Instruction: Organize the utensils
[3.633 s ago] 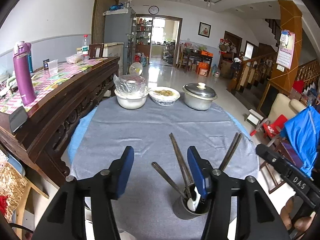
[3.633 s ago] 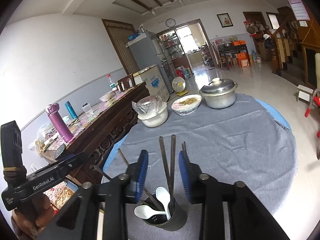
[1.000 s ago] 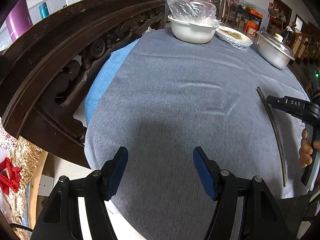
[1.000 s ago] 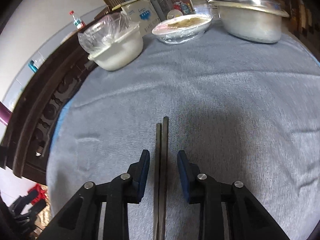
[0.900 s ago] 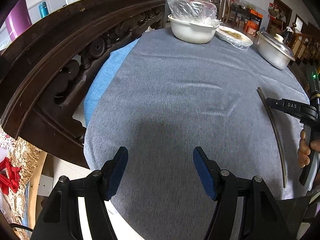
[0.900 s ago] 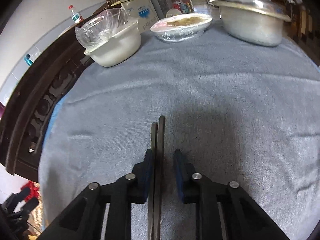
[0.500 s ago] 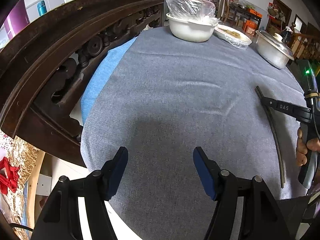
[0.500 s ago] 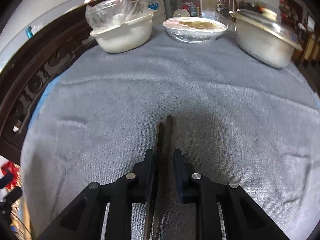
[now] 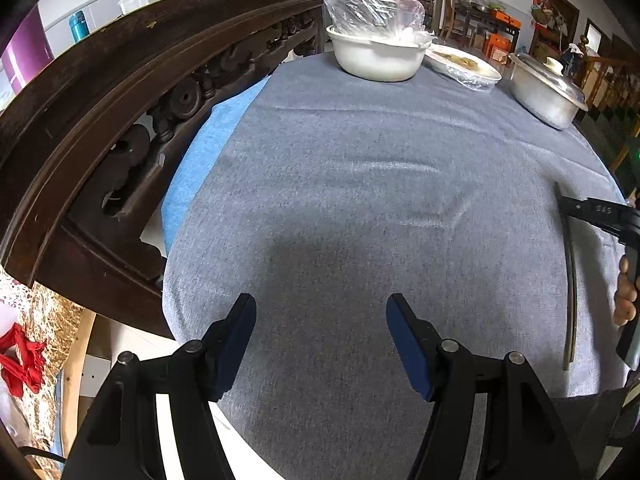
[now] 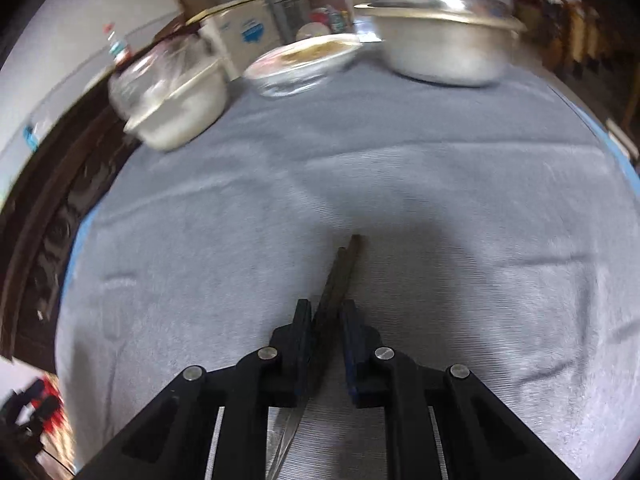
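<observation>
The right gripper (image 10: 325, 320) has just been closing its fingers on the chopsticks (image 10: 340, 272), lying paired on the desk (image 10: 480, 208) for one pinch, while the left gripper (image 9: 320, 332) waits released.

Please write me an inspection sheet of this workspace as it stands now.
Surface: round table under a grey cloth, lightly wrinkled; a blue layer shows at its left edge.
Job's things: a pair of dark chopsticks, between the right tool's pads, tips forward over the cloth.
Clutter: white bowl with a plastic bag, wrapped dish of food, lidded metal pot, all at the far edge.
Grippers: left tool open and empty; right tool has just been closing, pads on the chopsticks.
Cables: nothing seen.
Surroundings: carved dark wooden sideboard against the table's left side; a room with furniture beyond.
</observation>
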The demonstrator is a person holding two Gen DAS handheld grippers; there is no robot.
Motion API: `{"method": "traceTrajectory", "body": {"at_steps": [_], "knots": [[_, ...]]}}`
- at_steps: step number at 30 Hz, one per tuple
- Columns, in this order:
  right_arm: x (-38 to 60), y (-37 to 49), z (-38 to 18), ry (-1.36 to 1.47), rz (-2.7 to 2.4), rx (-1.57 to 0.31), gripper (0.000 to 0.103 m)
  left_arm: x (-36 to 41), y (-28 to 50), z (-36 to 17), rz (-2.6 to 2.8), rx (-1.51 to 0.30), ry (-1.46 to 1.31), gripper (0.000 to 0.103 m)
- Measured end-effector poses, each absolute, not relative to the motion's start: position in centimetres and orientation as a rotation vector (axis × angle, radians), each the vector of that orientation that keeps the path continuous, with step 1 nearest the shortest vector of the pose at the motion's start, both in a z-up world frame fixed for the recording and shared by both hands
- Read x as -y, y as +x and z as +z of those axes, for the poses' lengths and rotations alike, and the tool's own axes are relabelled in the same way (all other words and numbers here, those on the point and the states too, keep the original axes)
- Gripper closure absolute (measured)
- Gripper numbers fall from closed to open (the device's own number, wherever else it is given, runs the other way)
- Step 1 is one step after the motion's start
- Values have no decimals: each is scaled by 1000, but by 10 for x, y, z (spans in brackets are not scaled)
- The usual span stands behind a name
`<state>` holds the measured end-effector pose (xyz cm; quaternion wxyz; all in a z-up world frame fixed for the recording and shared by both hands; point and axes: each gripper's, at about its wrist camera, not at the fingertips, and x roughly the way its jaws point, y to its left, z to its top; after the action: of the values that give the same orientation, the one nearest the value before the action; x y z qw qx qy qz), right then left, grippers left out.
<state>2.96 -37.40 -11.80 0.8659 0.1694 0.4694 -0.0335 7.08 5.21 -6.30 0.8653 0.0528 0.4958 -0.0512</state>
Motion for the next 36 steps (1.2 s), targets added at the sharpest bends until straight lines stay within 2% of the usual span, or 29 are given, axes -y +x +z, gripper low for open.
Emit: {"method": "traceTrajectory", "body": {"at_steps": [8,16,17,20,27,36], "knots": [[393,25,-121,455,-60,-977,88,-41,70,-65,-129,-1052,110,35],[335,59,-127,475,96,-999,92,-43,65,-62,-126,-1050,102,35],[324,64,-127,473,133,-1005,96,-44,65,-61,-125,-1052,100,35],[300,69,-121,298,74,-985,98,-47,63,-58,-122,-1052,95,35],[379,51,-119,475,-51,-985,98,-51,66,-61,-125,-1057,73,35],[398,45,-115,578,28,-944,93,-15,99,-57,-217,-1006,82,35]]}}
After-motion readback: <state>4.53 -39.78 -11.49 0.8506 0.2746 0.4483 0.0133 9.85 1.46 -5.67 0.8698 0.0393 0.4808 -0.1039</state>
